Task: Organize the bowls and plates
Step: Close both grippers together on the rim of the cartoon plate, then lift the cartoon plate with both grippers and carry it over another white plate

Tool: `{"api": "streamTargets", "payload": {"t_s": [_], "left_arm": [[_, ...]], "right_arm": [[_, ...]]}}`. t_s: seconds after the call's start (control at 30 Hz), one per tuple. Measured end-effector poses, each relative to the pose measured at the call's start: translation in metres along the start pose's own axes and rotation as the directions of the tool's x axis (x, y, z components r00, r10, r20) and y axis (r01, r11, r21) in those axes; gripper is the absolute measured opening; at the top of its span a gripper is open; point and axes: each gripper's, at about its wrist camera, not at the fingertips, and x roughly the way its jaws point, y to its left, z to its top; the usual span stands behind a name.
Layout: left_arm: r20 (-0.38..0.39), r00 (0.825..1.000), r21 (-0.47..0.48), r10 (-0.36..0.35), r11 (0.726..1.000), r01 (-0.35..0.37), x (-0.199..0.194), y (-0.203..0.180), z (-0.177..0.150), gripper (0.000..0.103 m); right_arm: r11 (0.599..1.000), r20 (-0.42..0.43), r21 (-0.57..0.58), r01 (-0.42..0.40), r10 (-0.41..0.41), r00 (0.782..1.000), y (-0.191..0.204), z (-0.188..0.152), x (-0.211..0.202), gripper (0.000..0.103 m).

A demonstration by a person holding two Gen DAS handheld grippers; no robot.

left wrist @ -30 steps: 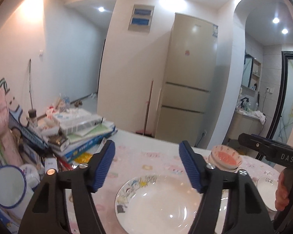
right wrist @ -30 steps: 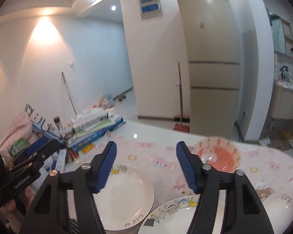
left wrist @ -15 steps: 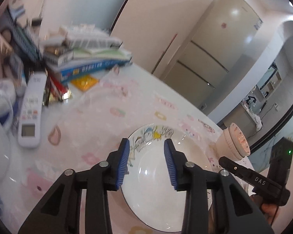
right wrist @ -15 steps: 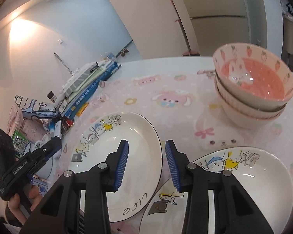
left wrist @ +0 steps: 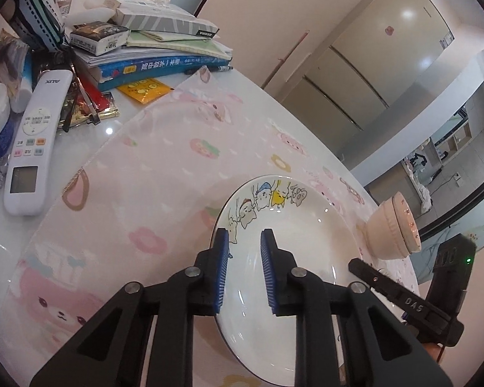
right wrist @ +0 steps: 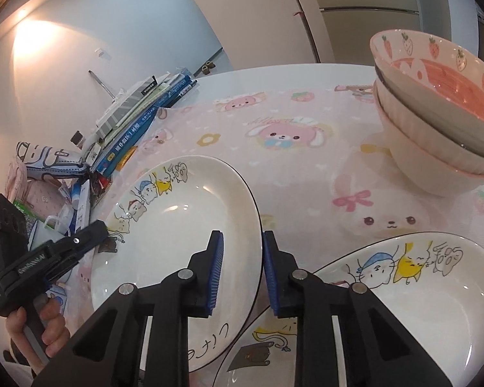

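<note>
A white plate with cartoon cats (left wrist: pixel 300 245) (right wrist: pixel 184 225) lies on the pink mat. My left gripper (left wrist: pixel 244 242) straddles its left rim, jaws closing: one pad is at the rim, the other over the plate's inside, with a gap still showing. My right gripper (right wrist: pixel 242 248) straddles the same plate's right rim, jaws closing, the rim close against the right pad. A second cartoon plate (right wrist: pixel 403 293) lies at the lower right, its edge tucked under the first. Stacked pink strawberry bowls (right wrist: pixel 435 135) (left wrist: pixel 392 235) stand behind. Each gripper shows in the other's view: right gripper (left wrist: pixel 355 262), left gripper (right wrist: pixel 101 227).
A pile of books and boxes (left wrist: pixel 164 48) and a white remote (left wrist: pixel 32 135) crowd the table's left side. A yellow packet (left wrist: pixel 145 92) lies by the mat's corner. The pink cartoon mat (left wrist: pixel 164 177) covers the table. A hand (right wrist: pixel 48 332) holds the left gripper. A fridge (left wrist: pixel 380 64) stands behind.
Both grippers have dropped and tilted down toward the table. Their jaws have narrowed from wide to a small gap around the first plate's left and right rims.
</note>
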Motion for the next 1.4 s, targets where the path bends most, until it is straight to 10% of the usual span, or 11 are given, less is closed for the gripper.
{"api": "streamTargets", "payload": {"t_s": [0.13, 0.5, 0.87, 1.4], "left_arm": [[0.051, 0.997, 0.026, 0.051, 0.998, -0.053, -0.010, -0.002, 0.002, 0.020], [-0.120, 0.992, -0.035, 0.036, 0.999, -0.041, 0.020, 0.016, -0.002, 0.011], [-0.019, 0.999, 0.036, 0.038, 0.999, -0.037, -0.007, -0.001, 0.003, 0.010], [0.012, 1.000, 0.113, -0.023, 0.993, 0.021, -0.055, -0.071, -0.003, 0.010]], "right_arm": [[1.000, -0.001, -0.006, 0.008, -0.008, 1.000, 0.000, 0.001, 0.000, 0.021], [0.999, -0.021, -0.020, 0.039, -0.039, 0.999, 0.000, 0.001, 0.001, 0.012], [0.999, -0.027, -0.007, 0.049, -0.049, 0.998, 0.008, 0.002, -0.007, 0.013], [0.998, 0.111, 0.022, 0.061, -0.063, 0.992, 0.007, 0.009, -0.128, 0.013]]}}
